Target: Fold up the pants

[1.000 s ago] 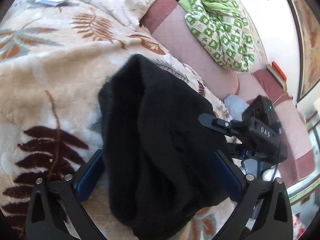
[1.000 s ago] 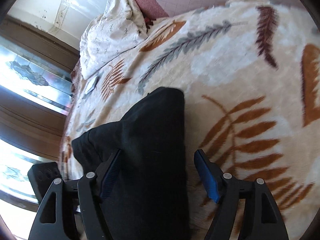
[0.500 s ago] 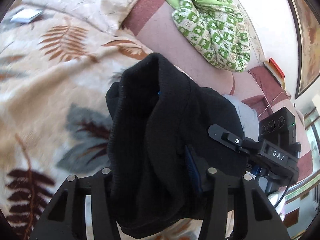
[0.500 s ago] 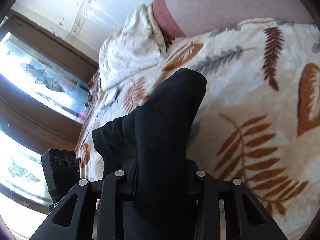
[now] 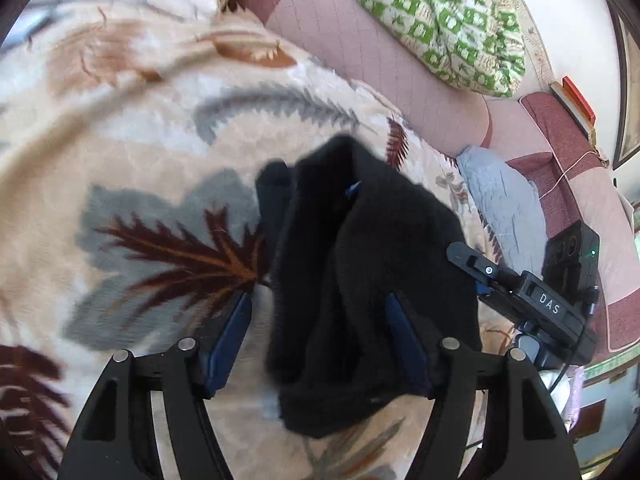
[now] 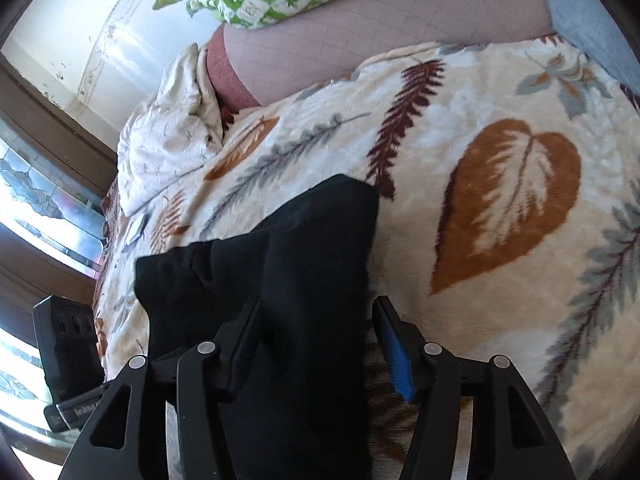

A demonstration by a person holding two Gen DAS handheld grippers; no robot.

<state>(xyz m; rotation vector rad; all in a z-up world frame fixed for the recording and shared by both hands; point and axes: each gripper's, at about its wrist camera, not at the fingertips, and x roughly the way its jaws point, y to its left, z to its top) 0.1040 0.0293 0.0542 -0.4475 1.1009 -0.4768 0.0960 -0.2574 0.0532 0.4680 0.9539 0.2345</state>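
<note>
The black pants (image 5: pixel 360 280) lie bunched on a cream leaf-print blanket (image 5: pixel 140 160) on a bed. In the left wrist view my left gripper (image 5: pixel 320 336) is open, its blue pads either side of the fabric. The right gripper's body (image 5: pixel 536 300) shows at the right edge of the pants. In the right wrist view the pants (image 6: pixel 296 280) run up between the fingers of my right gripper (image 6: pixel 316 340), which is open. The left finger is partly hidden behind the cloth.
A pink quilted headboard (image 5: pixel 380 52) with a green patterned cloth (image 5: pixel 440 20) on it stands behind the bed. A cream pillow (image 6: pixel 168 136) lies at the bed's far left. A blue cloth (image 5: pixel 504 200) lies at the right. A window (image 6: pixel 36 200) is at the left.
Both grippers were open a second ago, shut on the pants half a second ago, and are open again now. The pants have moved across the blanket toward the headboard.
</note>
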